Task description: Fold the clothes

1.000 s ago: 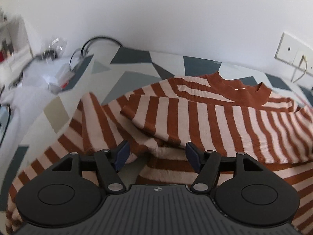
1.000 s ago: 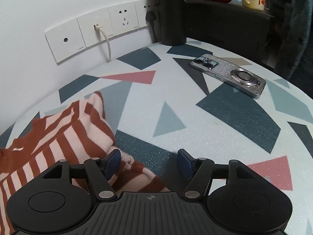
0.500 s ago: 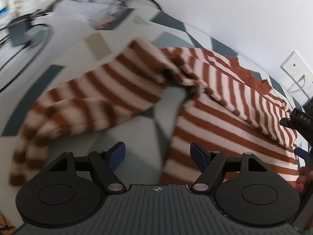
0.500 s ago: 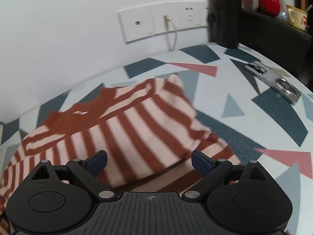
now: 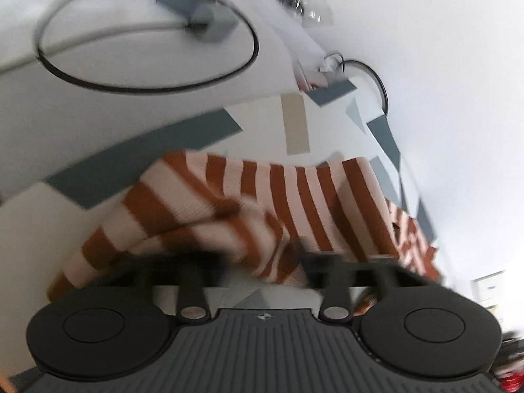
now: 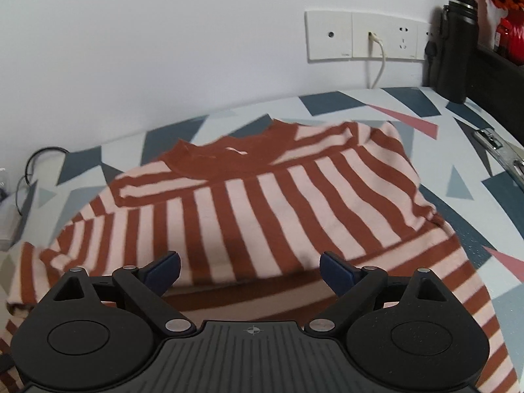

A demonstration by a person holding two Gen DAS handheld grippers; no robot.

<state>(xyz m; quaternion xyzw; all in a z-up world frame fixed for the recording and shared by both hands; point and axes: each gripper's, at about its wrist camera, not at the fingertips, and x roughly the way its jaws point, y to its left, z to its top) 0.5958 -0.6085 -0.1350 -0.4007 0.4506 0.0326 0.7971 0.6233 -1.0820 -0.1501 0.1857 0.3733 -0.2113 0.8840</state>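
A rust-and-pink striped sweater (image 6: 262, 203) lies on the patterned table (image 6: 360, 104), collar toward the wall, with one part folded over its body. My right gripper (image 6: 250, 270) is open and empty, just in front of the sweater's near edge. In the left wrist view the picture is tilted and blurred. A sleeve of the sweater (image 5: 249, 203) lies bunched right in front of my left gripper (image 5: 262, 262). Its jaws stand wide apart with nothing between them.
Wall sockets (image 6: 366, 36) with a white cable are behind the sweater. A black bottle (image 6: 453, 46) stands at the right back, and a phone (image 6: 501, 154) lies at the right edge. Black cable loops (image 5: 147, 49) and a grey adapter (image 5: 199, 0) lie left of the sweater.
My left gripper has swung left and rolled, now facing the bunched sleeve and the cables. My right gripper has turned left to face the sweater's middle. Both stayed open.
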